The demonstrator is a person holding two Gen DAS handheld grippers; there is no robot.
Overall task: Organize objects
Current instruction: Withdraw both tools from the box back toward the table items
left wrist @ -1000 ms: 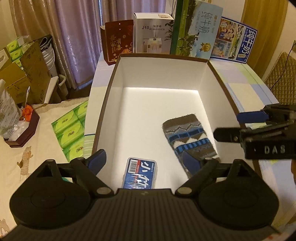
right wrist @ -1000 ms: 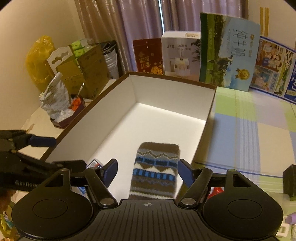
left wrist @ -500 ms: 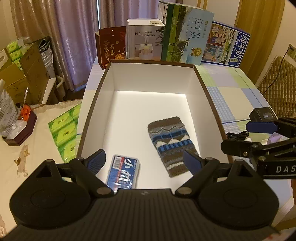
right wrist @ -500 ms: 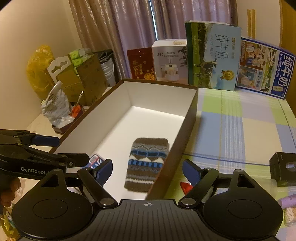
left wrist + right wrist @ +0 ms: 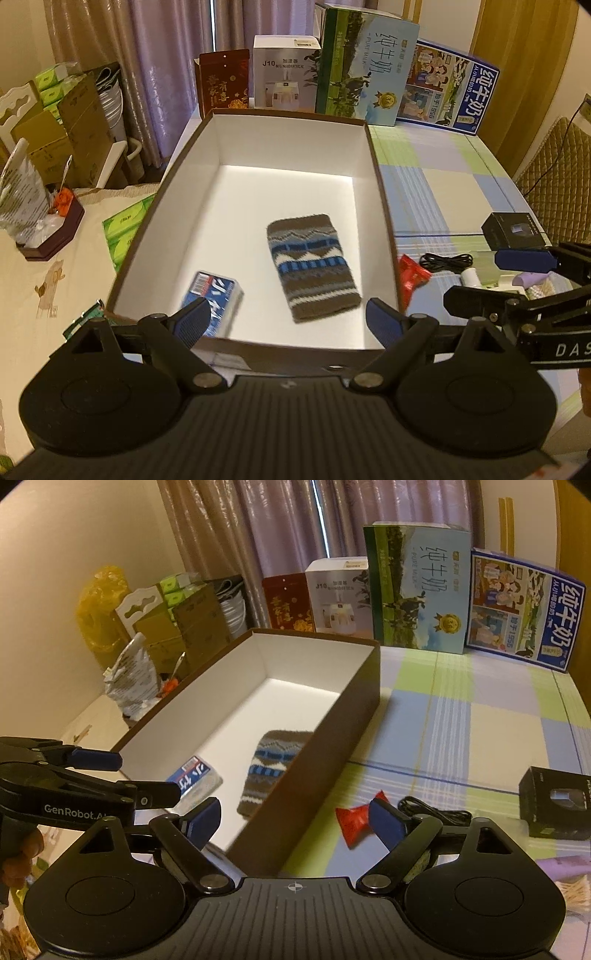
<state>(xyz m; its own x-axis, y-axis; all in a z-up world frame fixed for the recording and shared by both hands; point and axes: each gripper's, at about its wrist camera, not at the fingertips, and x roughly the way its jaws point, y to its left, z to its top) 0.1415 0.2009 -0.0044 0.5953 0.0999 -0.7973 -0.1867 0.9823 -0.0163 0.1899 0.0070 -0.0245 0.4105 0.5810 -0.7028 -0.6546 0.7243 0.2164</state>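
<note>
A brown box with white inside (image 5: 376,155) (image 5: 354,701) stands on the table. In it lie a knitted patterned sock (image 5: 312,266) (image 5: 271,764) and a blue tissue pack (image 5: 218,299) (image 5: 194,777). My left gripper (image 5: 288,321) is open and empty above the box's near edge. My right gripper (image 5: 295,819) is open and empty over the box's near right corner. To the right of the box lie a red wrapper (image 5: 412,277) (image 5: 354,821), a black cable (image 5: 447,260) (image 5: 432,810) and a small black box (image 5: 513,230) (image 5: 554,801).
Cartons and boxes (image 5: 365,62) (image 5: 417,587) stand along the table's far edge. A purple item (image 5: 532,278) (image 5: 565,864) lies at the near right. Green tissue packs (image 5: 123,229) and a tray of clutter (image 5: 48,236) sit left of the box.
Both grippers have pulled back and up from the box, staying open. The right gripper has also shifted right, bringing the red wrapper, cable and black box into view.
</note>
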